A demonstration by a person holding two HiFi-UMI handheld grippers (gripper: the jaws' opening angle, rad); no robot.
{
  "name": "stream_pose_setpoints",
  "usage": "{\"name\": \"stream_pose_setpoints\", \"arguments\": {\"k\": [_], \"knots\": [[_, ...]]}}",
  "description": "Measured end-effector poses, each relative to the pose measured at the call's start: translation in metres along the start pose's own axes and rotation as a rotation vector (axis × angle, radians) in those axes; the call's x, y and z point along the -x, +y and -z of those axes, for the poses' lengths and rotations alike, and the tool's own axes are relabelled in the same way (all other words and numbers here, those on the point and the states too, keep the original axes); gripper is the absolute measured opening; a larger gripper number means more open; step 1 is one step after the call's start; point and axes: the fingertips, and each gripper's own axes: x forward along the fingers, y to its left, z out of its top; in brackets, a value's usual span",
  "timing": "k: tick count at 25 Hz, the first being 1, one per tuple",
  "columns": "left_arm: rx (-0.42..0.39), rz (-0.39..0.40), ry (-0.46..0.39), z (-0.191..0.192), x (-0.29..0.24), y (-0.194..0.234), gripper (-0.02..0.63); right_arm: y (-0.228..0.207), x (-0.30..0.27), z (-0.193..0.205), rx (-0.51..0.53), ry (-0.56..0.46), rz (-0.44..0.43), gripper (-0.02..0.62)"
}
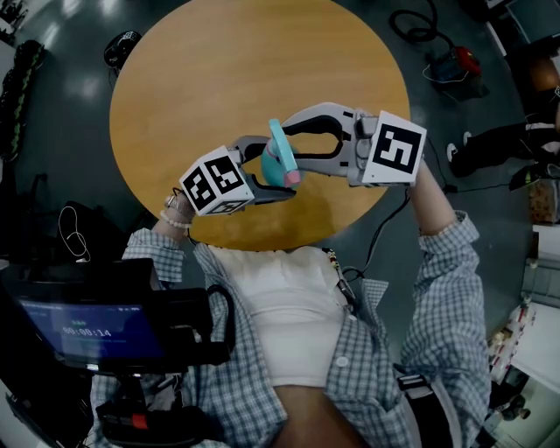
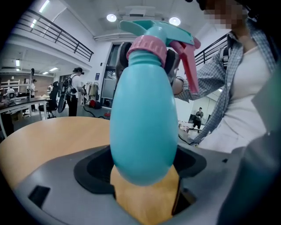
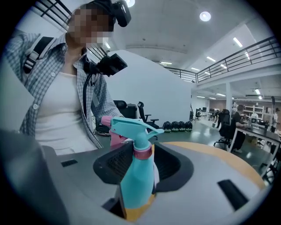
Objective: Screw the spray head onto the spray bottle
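Over the table (image 1: 219,79), left fingers (image 2: 48,173) grip the spray bottle (image 2: 142,118); right fingers (image 3: 210,173) clamp its spray head (image 3: 134,128).

Below me sits a round wooden table (image 1: 219,105) on a grey floor (image 1: 79,96), with a coiled black cable (image 1: 416,22) and a red device (image 1: 464,59) lying off its far side. A lit screen (image 1: 87,331) glows close at my lower left. Across the hall I see a standing person with a backpack (image 2: 75,90), round ceiling lights (image 2: 111,17), a balcony railing (image 3: 237,55), a black office chair (image 3: 145,115) and someone seated at a desk (image 3: 235,123).
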Motion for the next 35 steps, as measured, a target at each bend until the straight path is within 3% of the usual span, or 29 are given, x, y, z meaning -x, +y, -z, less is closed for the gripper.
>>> {"name": "stream_pose_setpoints", "arguments": {"k": [4, 7, 13, 19, 23, 26, 30, 35], "knots": [[-0.008, 0.013, 0.009, 0.002, 0.0, -0.003, 0.419, 0.002, -0.005, -0.002, -0.026, -0.04, -0.02, 0.129], [-0.007, -0.06, 0.015, 0.001, 0.001, 0.008, 0.419, -0.009, -0.004, -0.002, -0.074, -0.065, 0.045, 0.126], [-0.007, -0.338, 0.046, 0.004, 0.006, 0.047, 0.419, -0.029, -0.004, 0.006, -0.201, -0.034, 0.42, 0.126], [0.075, -0.517, 0.032, 0.009, 0.007, 0.07, 0.419, -0.05, 0.007, 0.016, -0.426, -0.047, 0.785, 0.127], [0.084, -0.607, 0.054, 0.014, 0.006, 0.079, 0.419, -0.055, 0.011, 0.023, -0.467, -0.051, 0.931, 0.126], [0.087, -0.549, 0.045, 0.014, 0.001, 0.073, 0.419, -0.05, 0.007, 0.023, -0.424, -0.069, 0.875, 0.127], [0.044, -0.412, 0.042, 0.009, -0.002, 0.058, 0.419, -0.037, 0.004, 0.021, -0.356, -0.065, 0.671, 0.199], [0.052, -0.158, -0.008, -0.005, -0.001, 0.025, 0.419, -0.016, 0.014, 0.006, -0.181, -0.098, 0.423, 0.199]]}}
